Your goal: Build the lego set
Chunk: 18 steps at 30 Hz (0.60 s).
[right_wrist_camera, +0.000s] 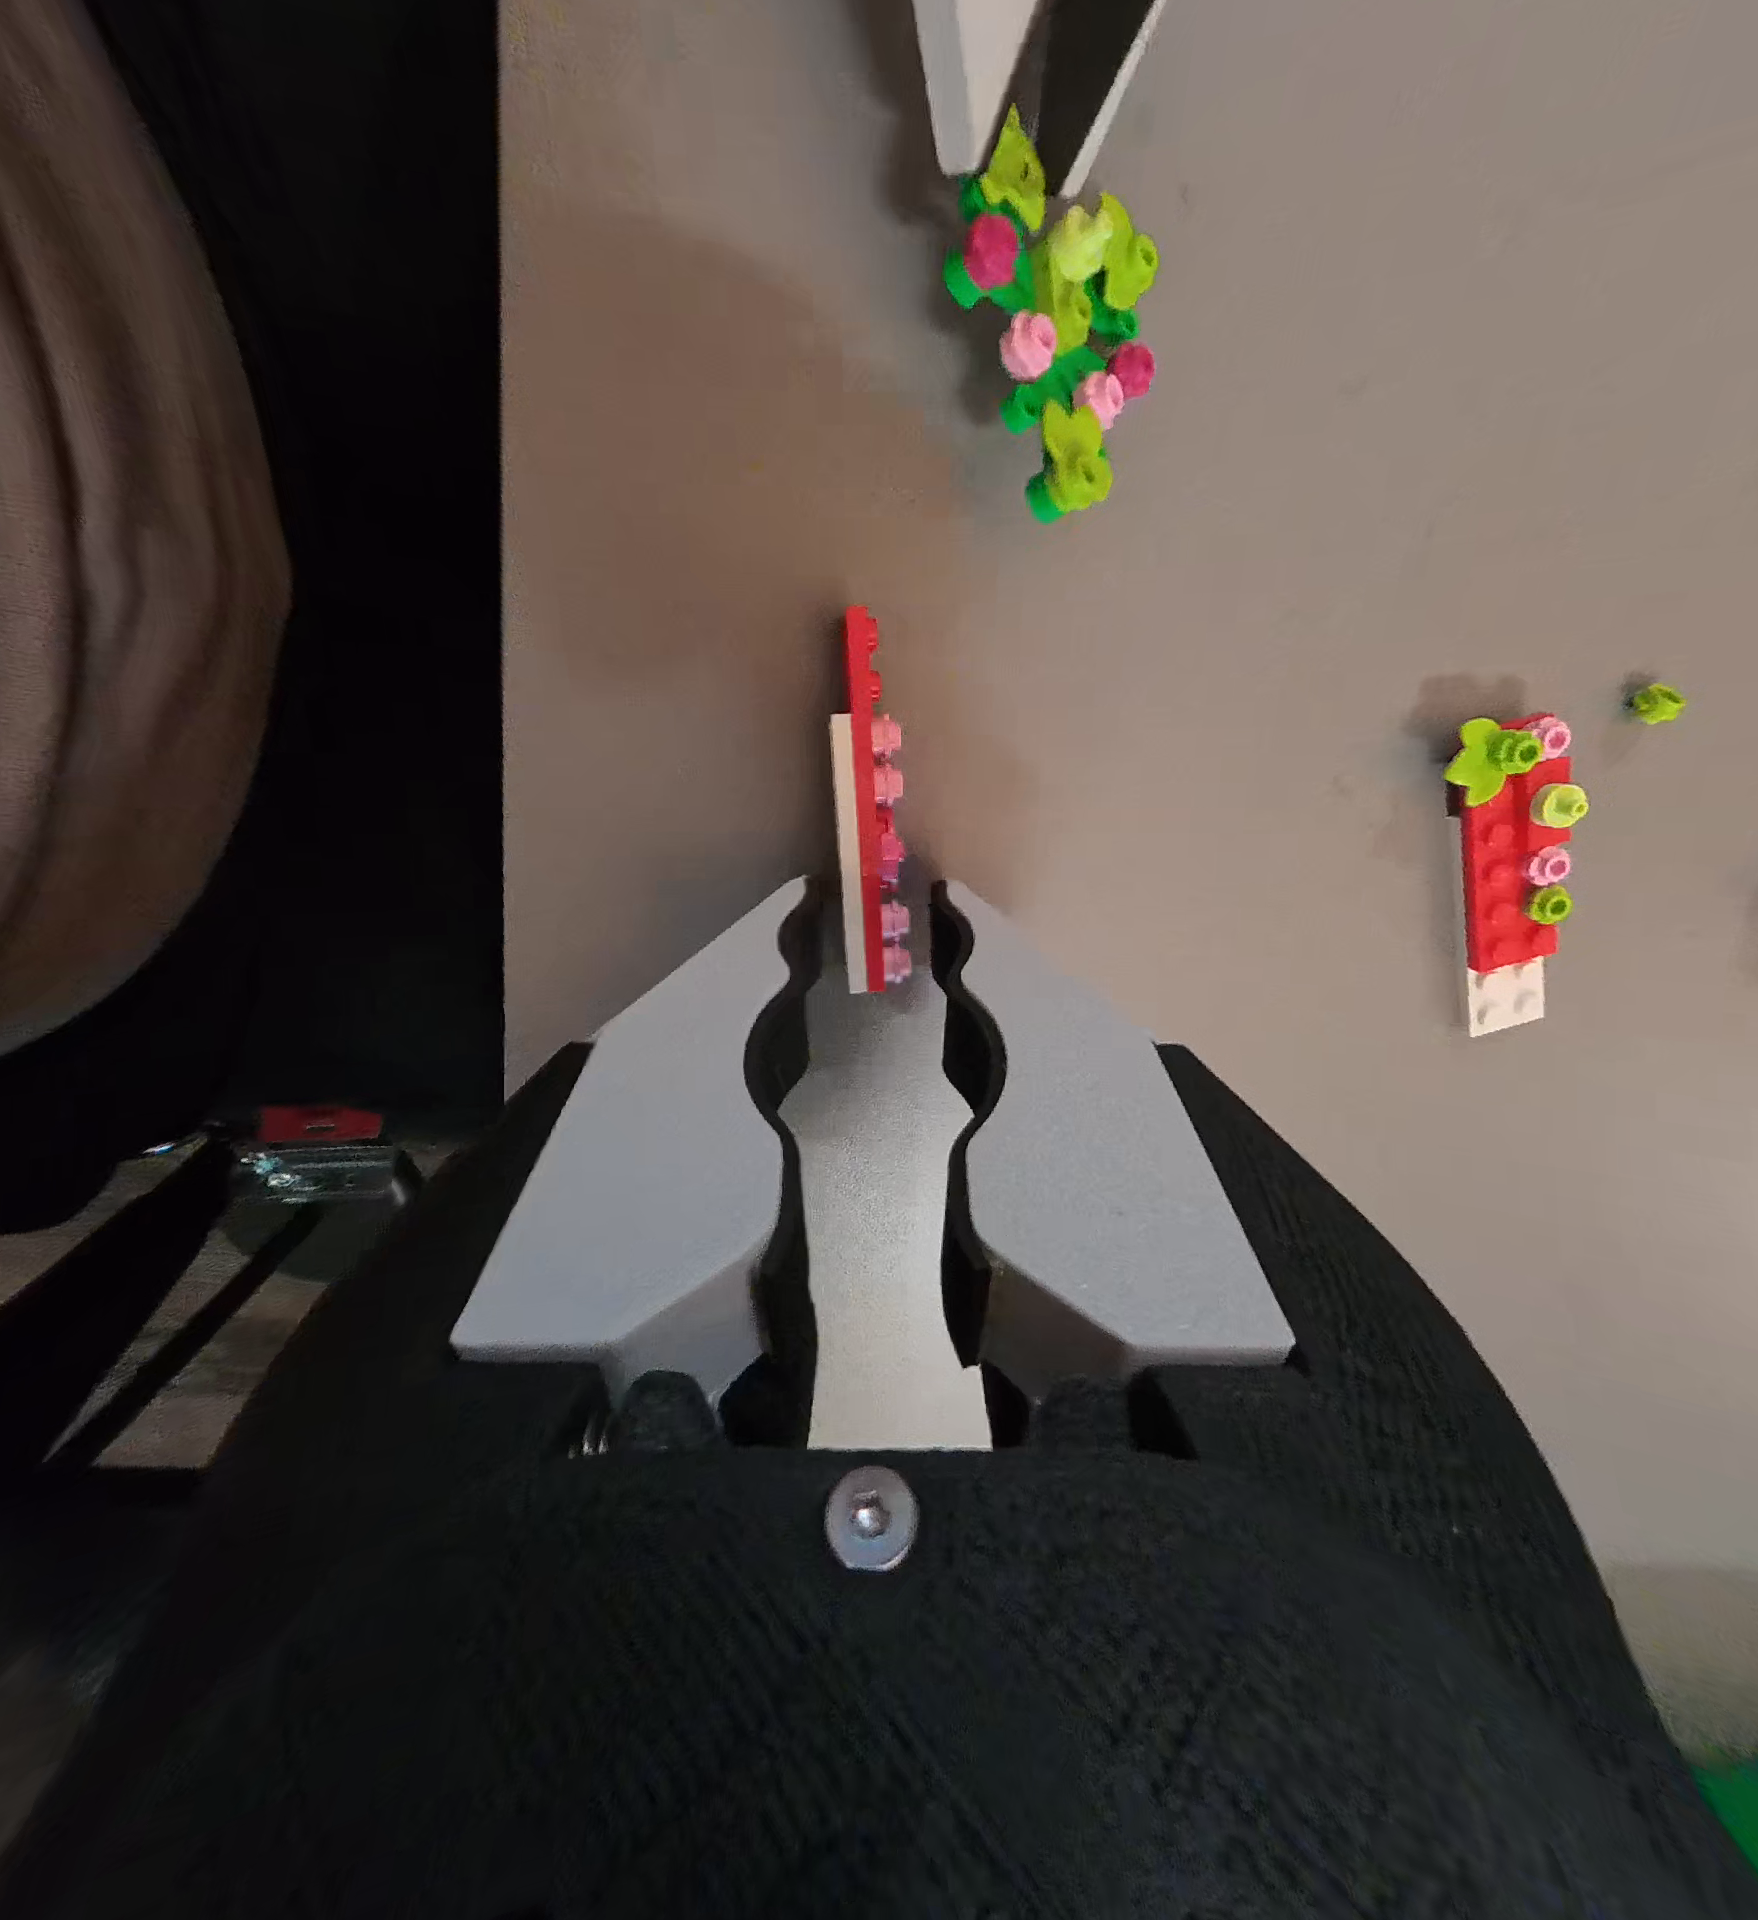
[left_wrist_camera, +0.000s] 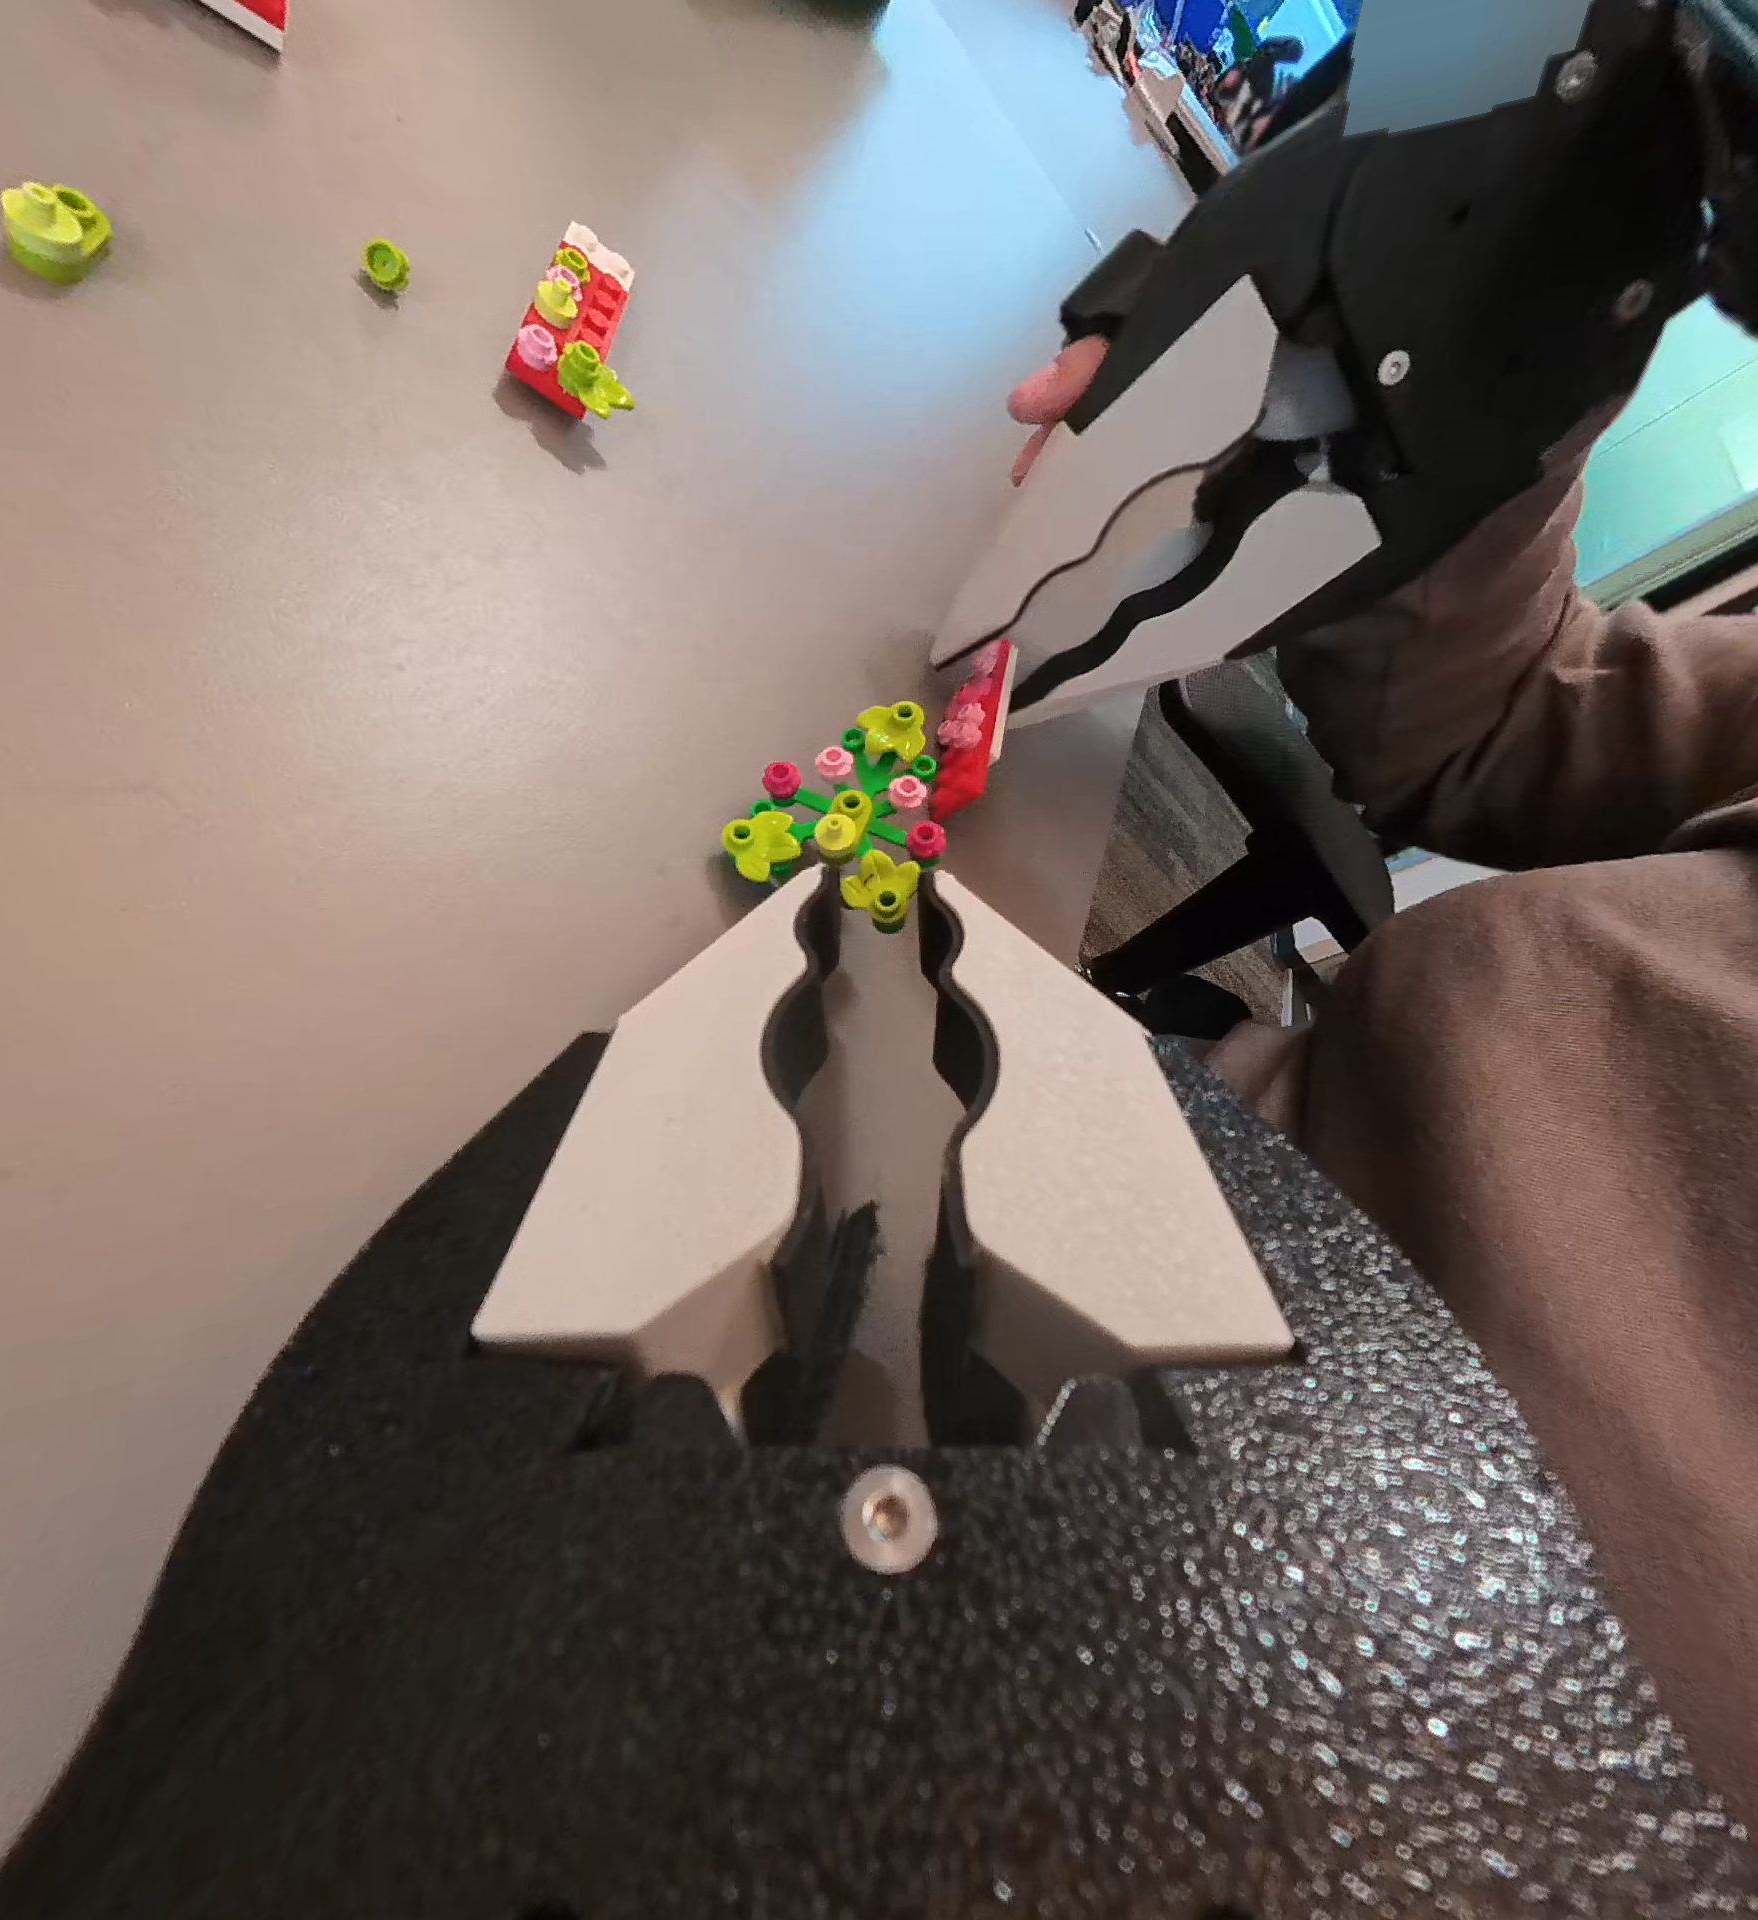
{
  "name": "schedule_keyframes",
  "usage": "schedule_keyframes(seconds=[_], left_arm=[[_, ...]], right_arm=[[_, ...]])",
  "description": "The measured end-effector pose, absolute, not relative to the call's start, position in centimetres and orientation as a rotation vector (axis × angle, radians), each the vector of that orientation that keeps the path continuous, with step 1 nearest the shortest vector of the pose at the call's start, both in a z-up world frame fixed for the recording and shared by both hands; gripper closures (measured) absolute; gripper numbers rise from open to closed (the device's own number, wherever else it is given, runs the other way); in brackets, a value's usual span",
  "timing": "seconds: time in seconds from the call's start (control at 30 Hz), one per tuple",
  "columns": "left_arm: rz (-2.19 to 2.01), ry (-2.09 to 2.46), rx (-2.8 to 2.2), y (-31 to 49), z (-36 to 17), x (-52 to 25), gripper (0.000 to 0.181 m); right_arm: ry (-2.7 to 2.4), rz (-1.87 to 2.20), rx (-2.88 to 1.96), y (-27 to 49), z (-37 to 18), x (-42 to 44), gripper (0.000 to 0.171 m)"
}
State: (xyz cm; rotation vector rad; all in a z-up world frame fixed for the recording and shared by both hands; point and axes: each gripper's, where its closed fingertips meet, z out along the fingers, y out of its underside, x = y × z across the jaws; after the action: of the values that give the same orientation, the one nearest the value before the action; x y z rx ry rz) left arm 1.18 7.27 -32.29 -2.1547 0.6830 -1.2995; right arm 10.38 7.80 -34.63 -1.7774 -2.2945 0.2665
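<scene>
Green sprig [left_wrist_camera: 839,821] sits pinched by one leaf in our left gripper [left_wrist_camera: 877,883]; our right gripper [right_wrist_camera: 870,894] clamps the red plate [right_wrist_camera: 867,800] edge-on near the table [right_wrist_camera: 1270,582] edge. Risks, as we judge: that thin leaf hold pivots, flowers pop off when pressed.

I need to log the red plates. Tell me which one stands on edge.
The red plate with pink studs between the right gripper's fingers stands on edge; the red plate with lime leaves lies flat on the table.

2 grippers [left_wrist_camera: 880,883] [right_wrist_camera: 870,894] | 1 flower sprig [left_wrist_camera: 839,821] | 2 red plates [left_wrist_camera: 568,317] [right_wrist_camera: 870,800] | 2 loose green pcs [left_wrist_camera: 54,231] [left_wrist_camera: 384,263]
</scene>
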Motion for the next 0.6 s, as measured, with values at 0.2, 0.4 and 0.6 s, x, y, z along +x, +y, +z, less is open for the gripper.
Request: schedule_keyframes(seconds=[0.2,0.4,0.6], left_arm=[[-1.306,0.687,-2.157,7.2,-32.3,1.2,0.168],[-1.329,0.69,-2.152,7.1,-32.2,1.5,0.168],[-1.364,0.688,-2.153,6.8,-32.1,2.1,0.168]], right_arm=[[-2.227,0.492,-1.719,7.3,-34.3,8.7,0.142],[-2.143,0.569,-1.645,7.1,-34.3,8.1,0.15],[-2.117,0.4,-1.369,7.0,-34.2,7.7,0.159]])
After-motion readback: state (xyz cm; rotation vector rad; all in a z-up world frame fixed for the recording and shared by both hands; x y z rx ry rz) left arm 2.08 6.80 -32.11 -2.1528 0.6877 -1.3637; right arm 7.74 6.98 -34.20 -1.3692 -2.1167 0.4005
